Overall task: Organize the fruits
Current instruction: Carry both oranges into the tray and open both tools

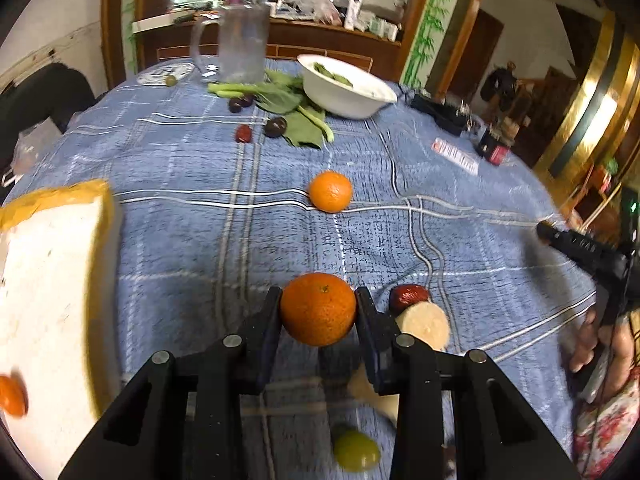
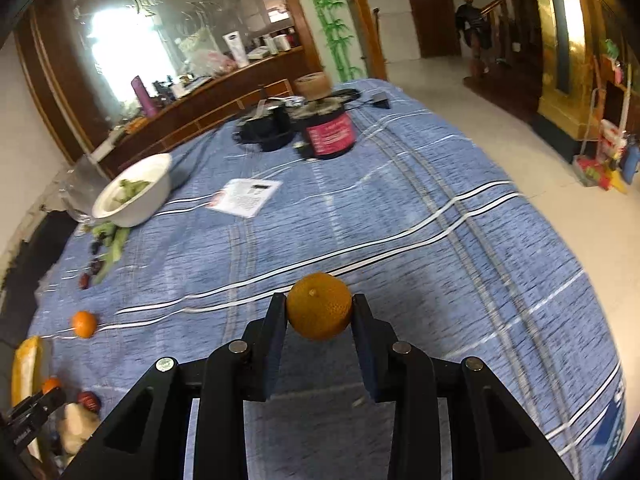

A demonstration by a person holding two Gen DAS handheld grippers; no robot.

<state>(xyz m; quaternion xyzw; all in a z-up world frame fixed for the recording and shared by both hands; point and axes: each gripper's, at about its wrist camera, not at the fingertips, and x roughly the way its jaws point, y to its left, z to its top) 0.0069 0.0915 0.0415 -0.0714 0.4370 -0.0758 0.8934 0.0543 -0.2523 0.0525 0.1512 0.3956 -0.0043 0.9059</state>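
Note:
My left gripper is shut on an orange tangerine and holds it just above the blue checked tablecloth. My right gripper is shut on another tangerine above the cloth. A third tangerine lies loose mid-table; it also shows in the right wrist view. A white tray with a yellow rim at the left holds one tangerine. A red date, a pale cut slice and a green grape lie by the left gripper.
A white bowl with greens, loose leaves, dark plums and a clear jug stand at the far side. A leaflet, a red-labelled jar and black gear lie further right. The table edge drops at the right.

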